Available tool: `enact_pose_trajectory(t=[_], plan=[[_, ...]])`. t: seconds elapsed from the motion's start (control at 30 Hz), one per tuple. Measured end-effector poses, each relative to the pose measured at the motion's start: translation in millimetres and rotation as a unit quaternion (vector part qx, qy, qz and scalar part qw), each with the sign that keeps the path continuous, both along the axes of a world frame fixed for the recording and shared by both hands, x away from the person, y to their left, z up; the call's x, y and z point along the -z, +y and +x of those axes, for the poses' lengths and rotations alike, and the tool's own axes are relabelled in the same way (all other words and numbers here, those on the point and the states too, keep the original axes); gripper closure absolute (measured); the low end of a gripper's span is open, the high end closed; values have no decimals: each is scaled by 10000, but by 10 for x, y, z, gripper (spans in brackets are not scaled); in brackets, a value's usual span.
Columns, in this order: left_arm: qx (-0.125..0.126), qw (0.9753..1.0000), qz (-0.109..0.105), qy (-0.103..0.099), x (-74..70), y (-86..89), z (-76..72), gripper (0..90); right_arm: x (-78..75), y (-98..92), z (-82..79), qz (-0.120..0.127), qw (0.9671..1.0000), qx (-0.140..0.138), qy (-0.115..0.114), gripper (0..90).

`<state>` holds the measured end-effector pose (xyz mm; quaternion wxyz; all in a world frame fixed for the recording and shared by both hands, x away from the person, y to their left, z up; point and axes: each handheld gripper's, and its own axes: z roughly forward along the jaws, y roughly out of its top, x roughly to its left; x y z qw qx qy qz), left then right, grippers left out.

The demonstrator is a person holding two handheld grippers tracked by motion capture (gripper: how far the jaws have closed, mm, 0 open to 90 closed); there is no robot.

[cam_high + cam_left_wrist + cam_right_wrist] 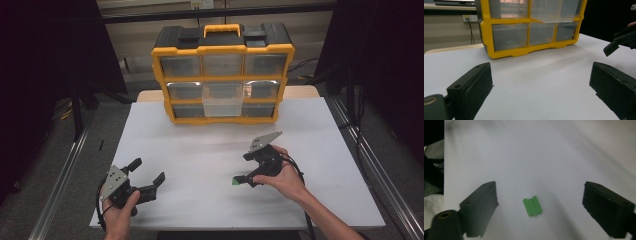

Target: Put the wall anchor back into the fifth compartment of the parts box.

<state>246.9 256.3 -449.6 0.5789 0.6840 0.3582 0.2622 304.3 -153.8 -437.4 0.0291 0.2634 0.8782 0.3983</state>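
Note:
A small green ribbed block lies flat on the white table; in the high view the green block sits just left of my right gripper. The right gripper is open, its jaws standing wide on either side of the block without touching it. My left gripper rests low at the front left, open with nothing between its jaws. In the left gripper view its jaws point at the yellow and black drawer organizer. The organizer stands at the back with its middle clear drawer pulled out.
The table's front edge runs just behind both hands. Metal rails flank the table on both sides. Dark curtains close in left and right. The other gripper's jaw shows at the right in the left gripper view.

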Motion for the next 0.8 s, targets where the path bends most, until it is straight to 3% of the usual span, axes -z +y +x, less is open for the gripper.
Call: enact_pose_trajectory(t=[0.07,0.2,0.27,0.47,0.57,0.7,0.8], plan=[[12,10000,-18,-9,0,3,1,47,10,28,57,-68,9997,-124,182,183],[-5,10000,-13,-45,-1,7,7,47,29,97,164,-542,9975,-205,397,255],[10,10000,-33,-39,-3,5,4,46,37,136,220,-807,9952,-309,467,271],[53,10000,-45,-37,-3,26,7,45,16,262,327,-1242,9877,-637,706,379],[-18,10000,-18,-50,-5,34,9,45,23,303,341,-1281,9858,-838,690,469],[-48,10000,12,-35,1,34,12,43,89,309,361,-1500,9817,-925,727,524],[-21,10000,-16,-45,2,35,13,43,107,293,370,-1510,9809,-948,777,557]])
